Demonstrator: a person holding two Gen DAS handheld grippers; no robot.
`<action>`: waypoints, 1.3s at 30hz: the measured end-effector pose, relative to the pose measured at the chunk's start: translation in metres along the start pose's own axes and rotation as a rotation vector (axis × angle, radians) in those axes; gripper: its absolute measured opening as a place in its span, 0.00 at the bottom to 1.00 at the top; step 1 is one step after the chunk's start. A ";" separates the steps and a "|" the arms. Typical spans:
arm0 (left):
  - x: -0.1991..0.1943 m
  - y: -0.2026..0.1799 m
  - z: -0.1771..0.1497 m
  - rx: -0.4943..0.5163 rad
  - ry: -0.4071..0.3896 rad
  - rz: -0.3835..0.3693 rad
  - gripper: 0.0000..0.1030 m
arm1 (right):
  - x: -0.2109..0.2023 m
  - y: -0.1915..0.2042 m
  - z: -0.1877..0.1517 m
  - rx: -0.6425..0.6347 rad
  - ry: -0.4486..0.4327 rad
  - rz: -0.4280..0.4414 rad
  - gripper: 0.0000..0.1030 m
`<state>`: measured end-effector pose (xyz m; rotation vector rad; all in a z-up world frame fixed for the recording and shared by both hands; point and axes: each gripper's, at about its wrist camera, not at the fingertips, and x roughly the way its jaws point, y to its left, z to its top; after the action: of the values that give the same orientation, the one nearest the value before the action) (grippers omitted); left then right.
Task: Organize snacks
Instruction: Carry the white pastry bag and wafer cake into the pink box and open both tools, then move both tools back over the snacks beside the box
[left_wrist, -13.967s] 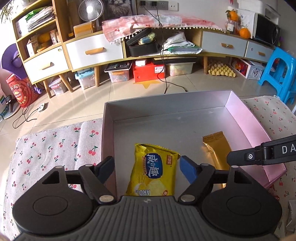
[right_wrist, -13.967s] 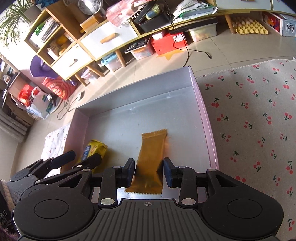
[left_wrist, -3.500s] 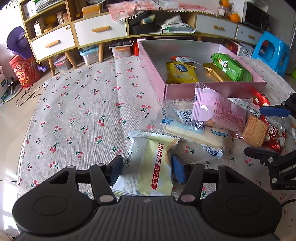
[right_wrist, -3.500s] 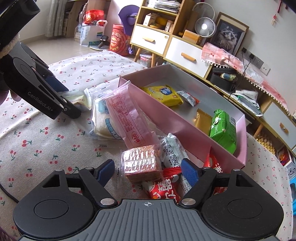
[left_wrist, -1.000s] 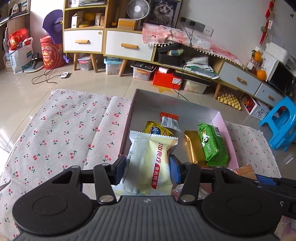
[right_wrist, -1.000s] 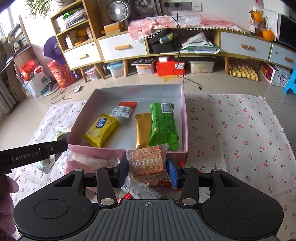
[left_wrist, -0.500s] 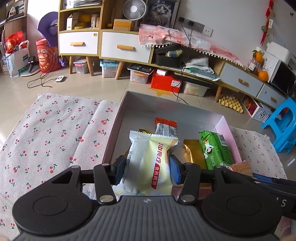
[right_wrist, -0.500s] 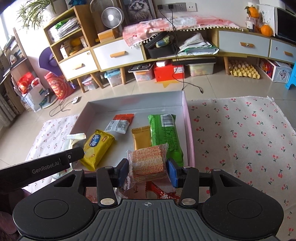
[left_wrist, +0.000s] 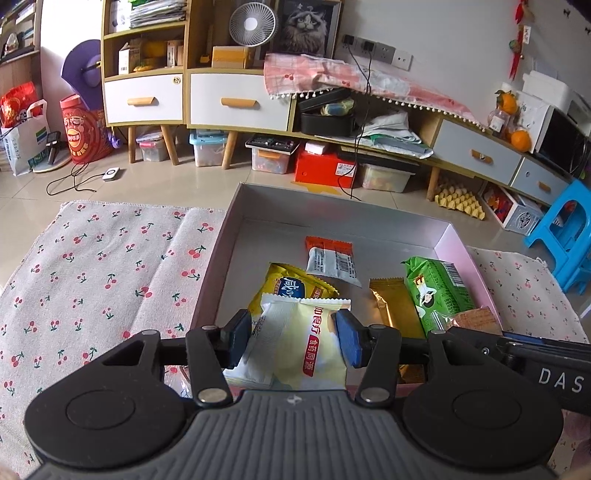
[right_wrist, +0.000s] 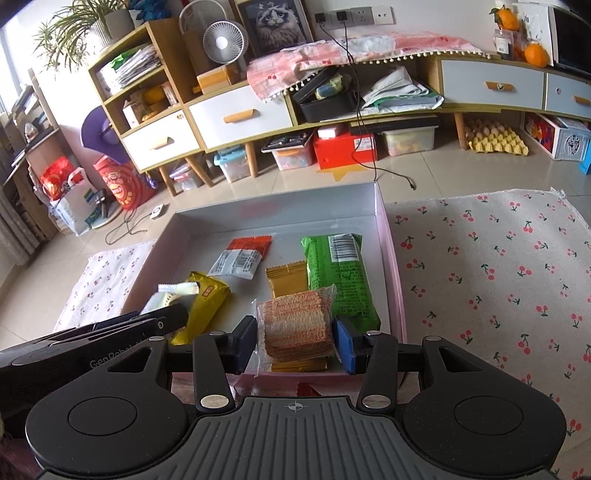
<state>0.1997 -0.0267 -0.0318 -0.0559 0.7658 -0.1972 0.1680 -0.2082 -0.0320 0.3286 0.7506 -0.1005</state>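
My left gripper (left_wrist: 291, 341) is shut on a pale yellow-and-white snack packet (left_wrist: 295, 350) and holds it over the near left part of the pink box (left_wrist: 476, 273). My right gripper (right_wrist: 295, 347) is shut on a clear pack of orange wafer biscuits (right_wrist: 295, 325) and holds it over the box's (right_wrist: 389, 243) near right part. In the box lie a yellow chip bag (left_wrist: 291, 286), an orange-and-white packet (left_wrist: 330, 258), a gold bar (left_wrist: 388, 302) and a green packet (left_wrist: 439, 291).
The box sits on a cherry-print cloth (left_wrist: 103, 266) that reaches far to the left and right (right_wrist: 498, 266). Red snack wrappers (right_wrist: 306, 389) show just in front of the box. Cabinets, bins and a blue stool (left_wrist: 569, 236) stand on the floor beyond.
Both grippers have moved forward with their packets, from in front of the box's near wall to above its inside. Neither grip has changed.
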 end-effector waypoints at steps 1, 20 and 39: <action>0.000 0.000 0.000 -0.001 0.001 -0.001 0.44 | 0.000 0.000 0.000 -0.001 -0.002 0.001 0.43; -0.009 -0.003 0.000 0.032 0.007 0.013 0.73 | -0.011 0.006 -0.002 -0.022 -0.009 -0.013 0.66; -0.043 -0.006 -0.019 0.124 0.037 0.057 0.86 | -0.060 0.003 -0.020 -0.072 0.025 -0.079 0.77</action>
<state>0.1550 -0.0239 -0.0157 0.0873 0.7895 -0.1915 0.1113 -0.2005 -0.0038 0.2326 0.7900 -0.1436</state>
